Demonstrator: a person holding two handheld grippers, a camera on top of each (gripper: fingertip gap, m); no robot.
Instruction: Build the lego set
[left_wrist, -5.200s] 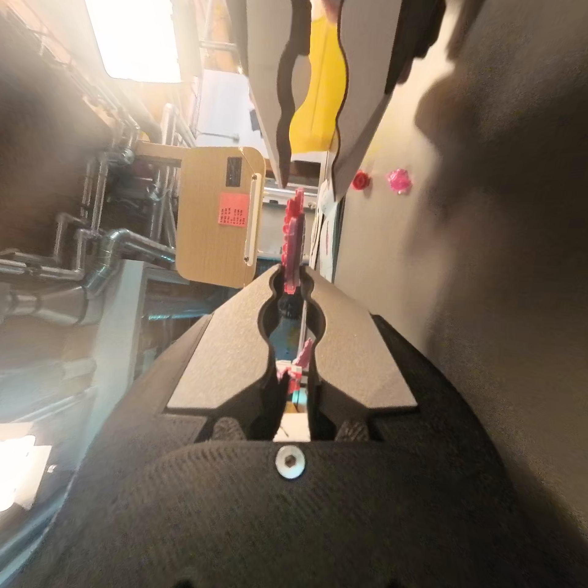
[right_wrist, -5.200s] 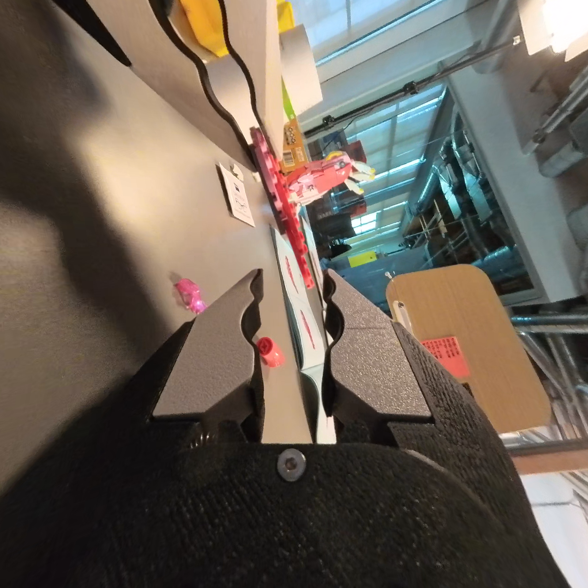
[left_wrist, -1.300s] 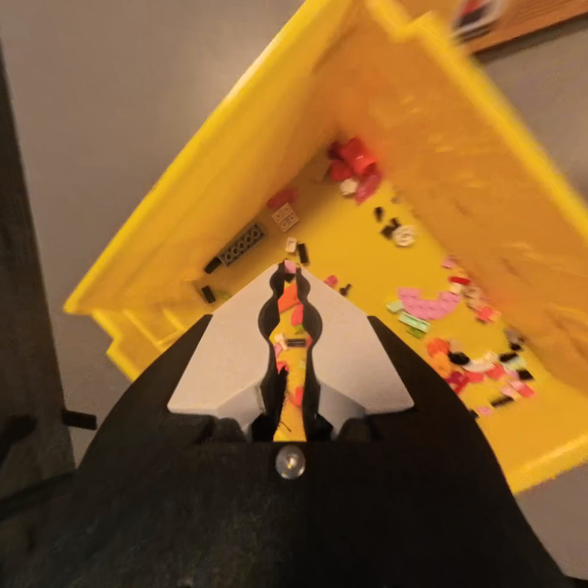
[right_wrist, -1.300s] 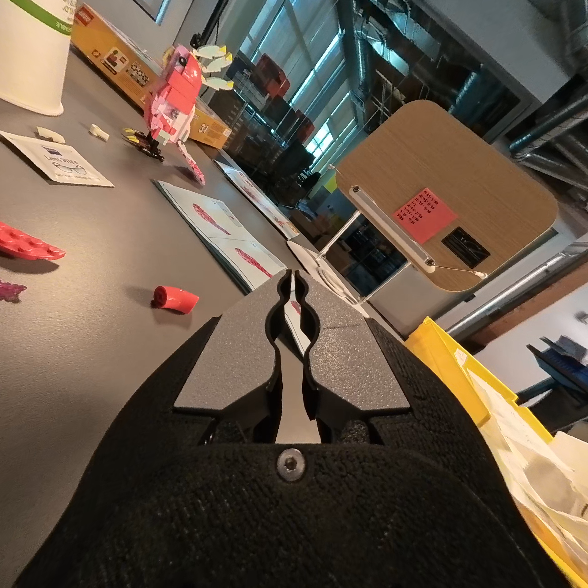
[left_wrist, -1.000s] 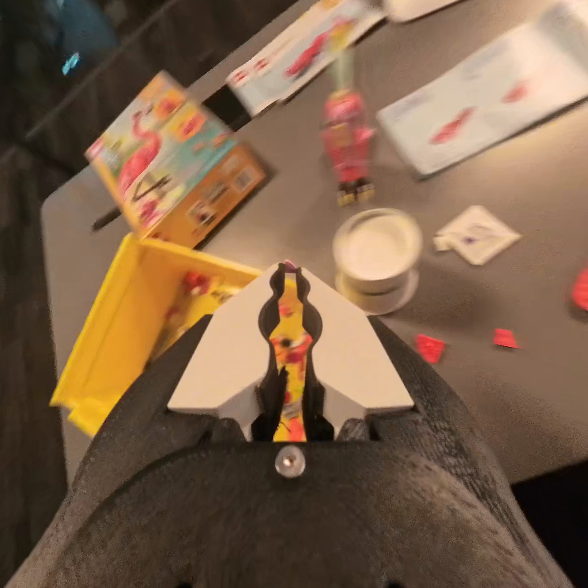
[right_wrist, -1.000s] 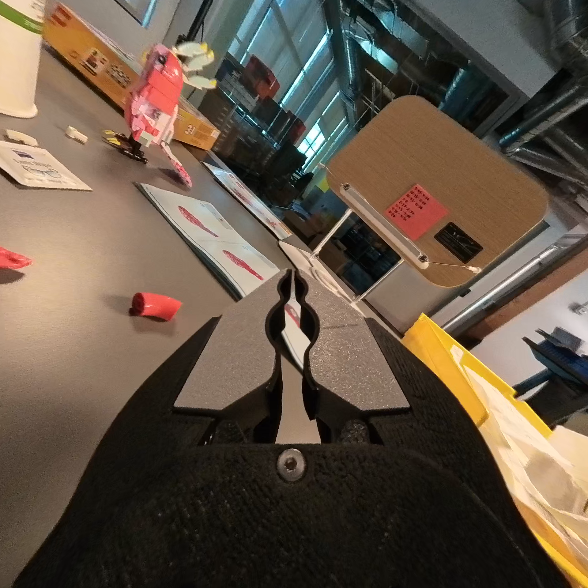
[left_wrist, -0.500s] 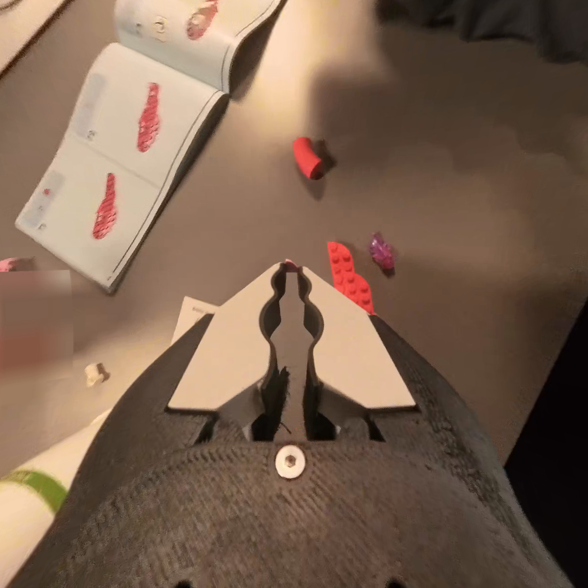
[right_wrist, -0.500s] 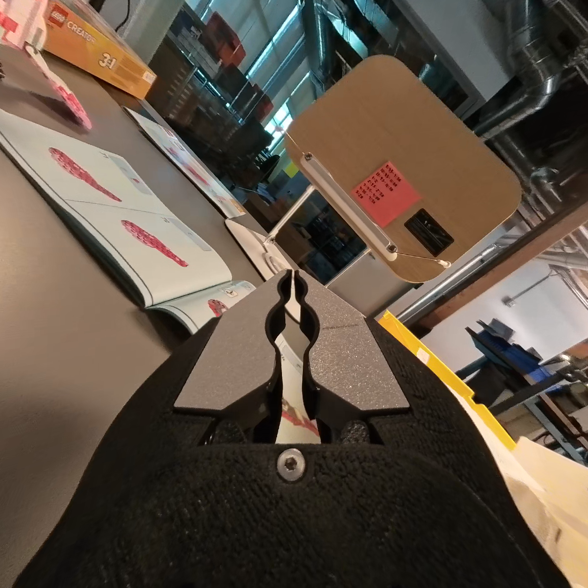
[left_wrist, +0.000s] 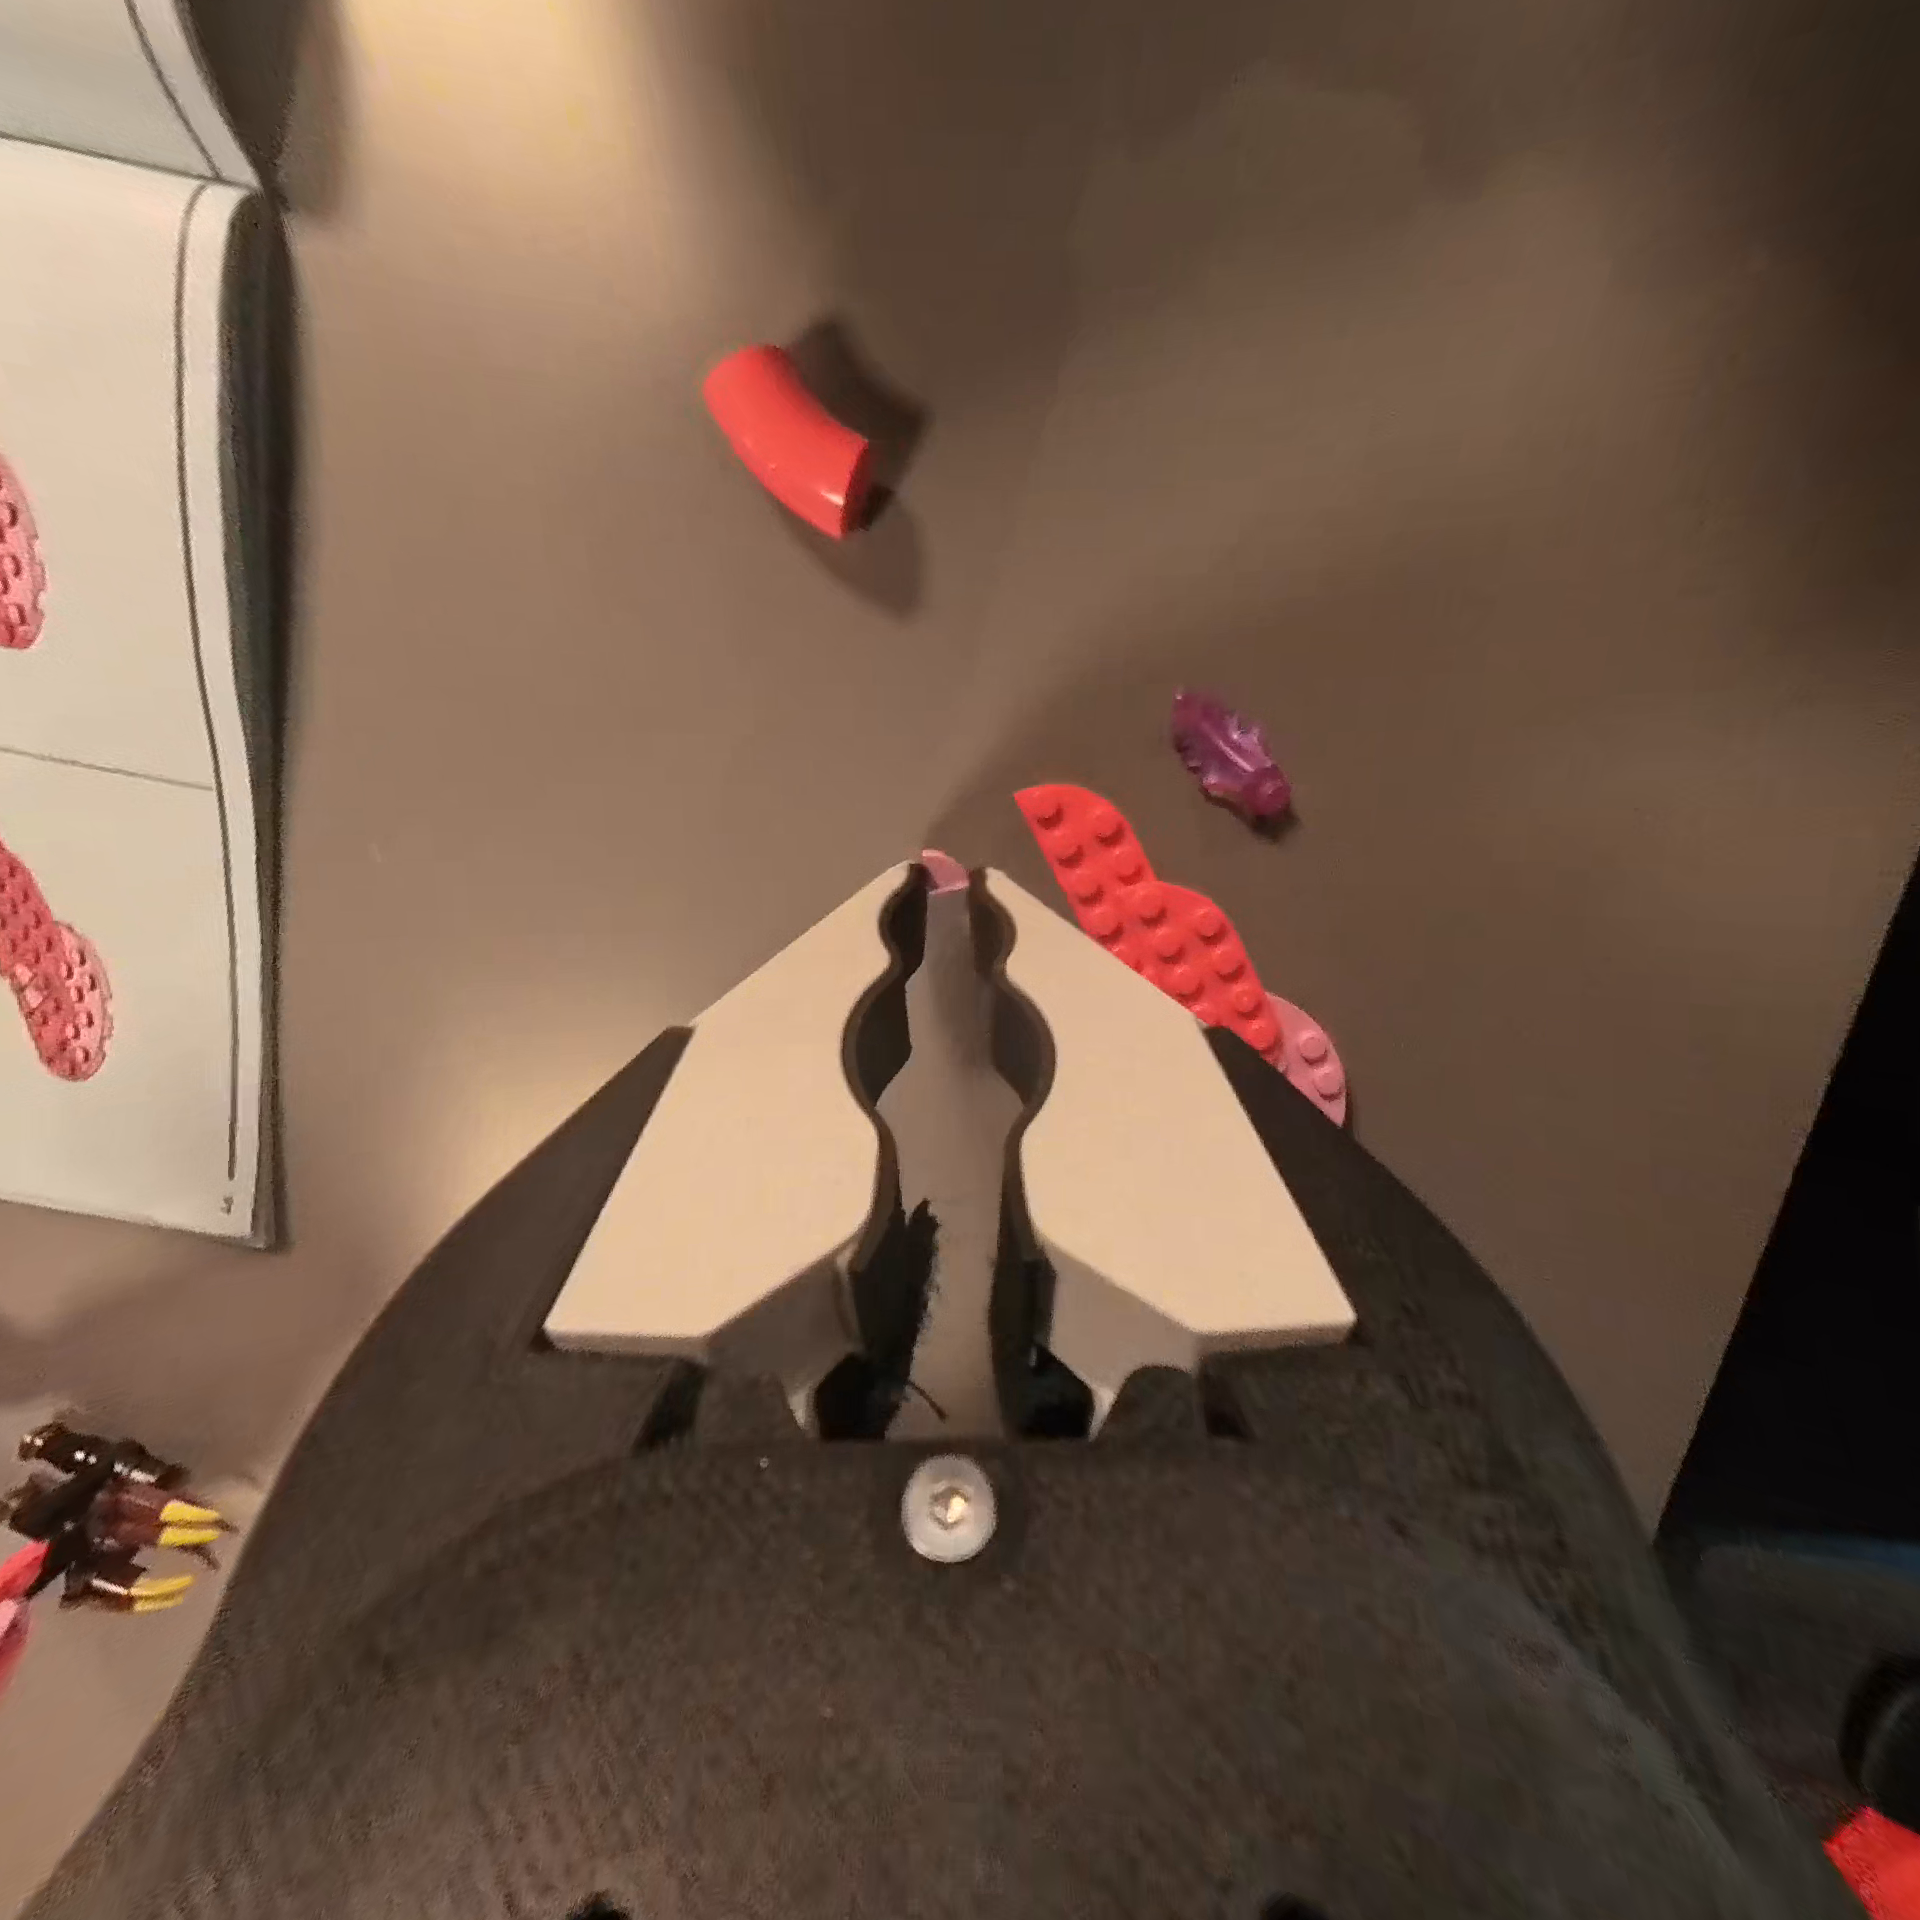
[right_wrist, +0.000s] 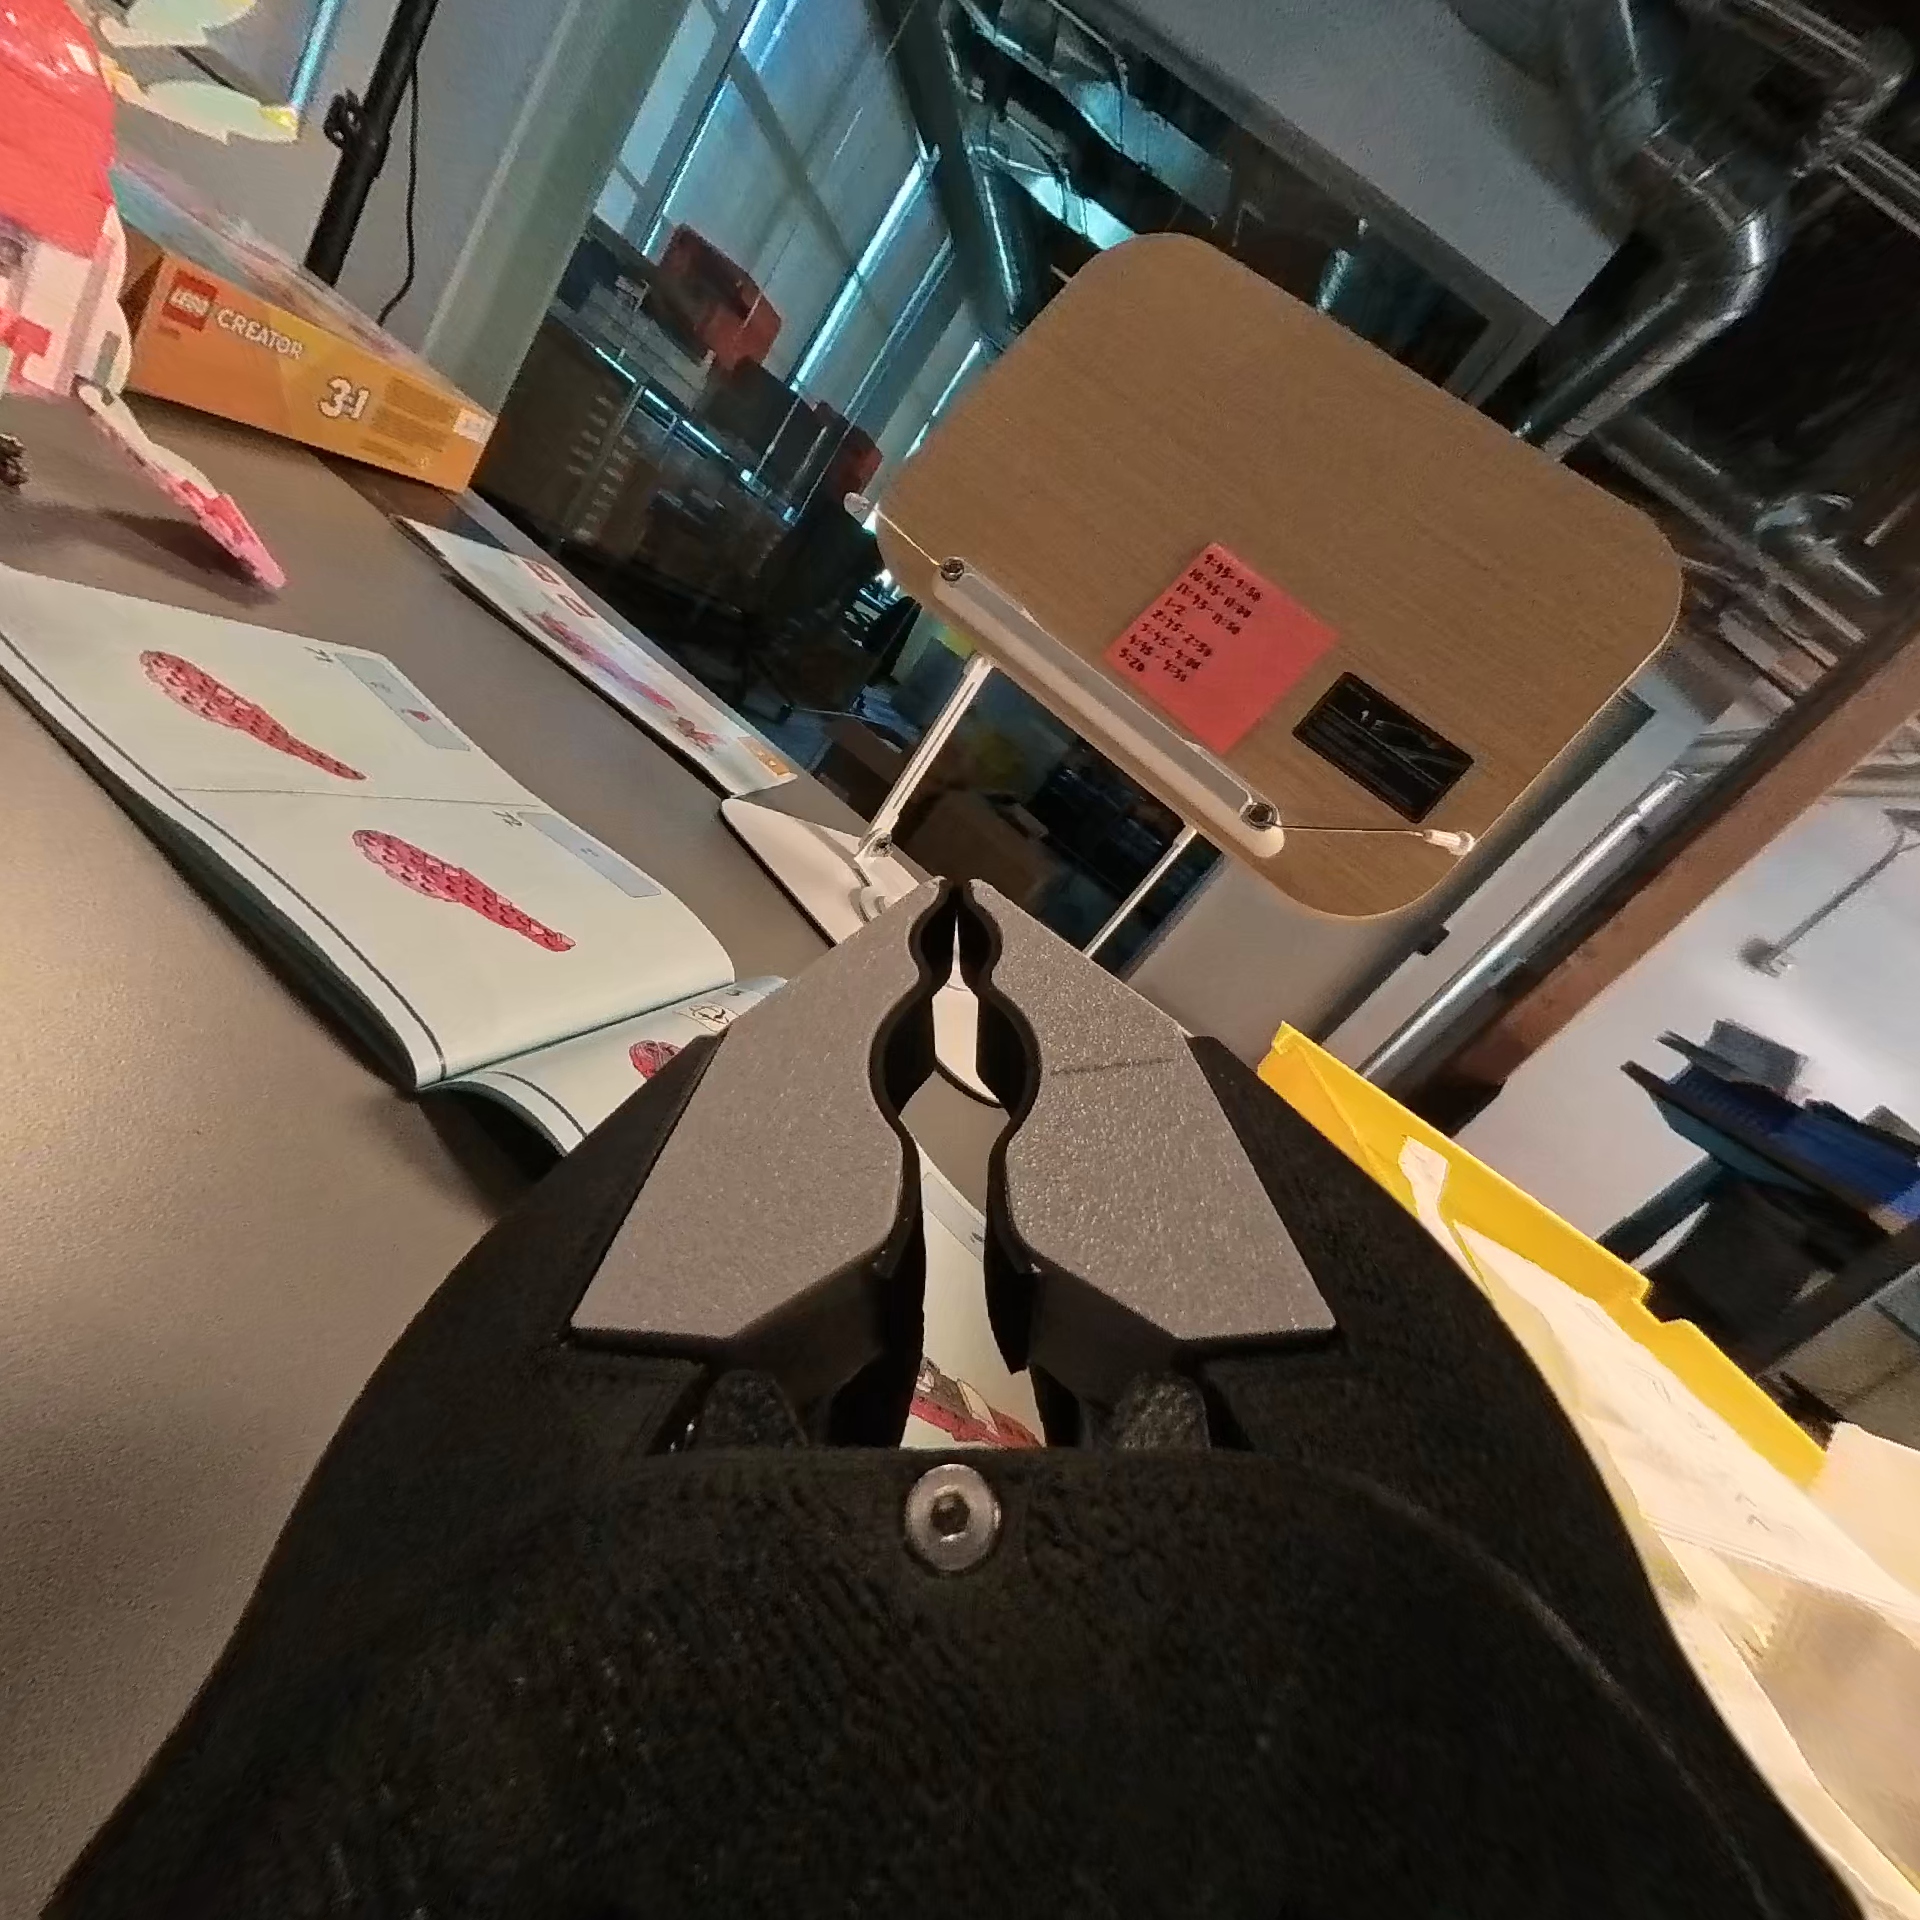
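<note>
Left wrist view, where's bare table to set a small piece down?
Bare grey table lies between the open booklet and the curved red piece. Right of the left gripper it is crowded: red studded plate, purple leaf piece.

Each gripper is built alike: a black, rough-textured body is seen, with a silver hex-socket screw set at its centre. On the left gripper (left_wrist: 945, 878) the fingers (left_wrist: 790, 1122) are faced pale beige (wavy along their inner edges); on the right gripper (right_wrist: 956, 894) the fingers (right_wrist: 1132, 1164) are speckled dark grey.
</note>
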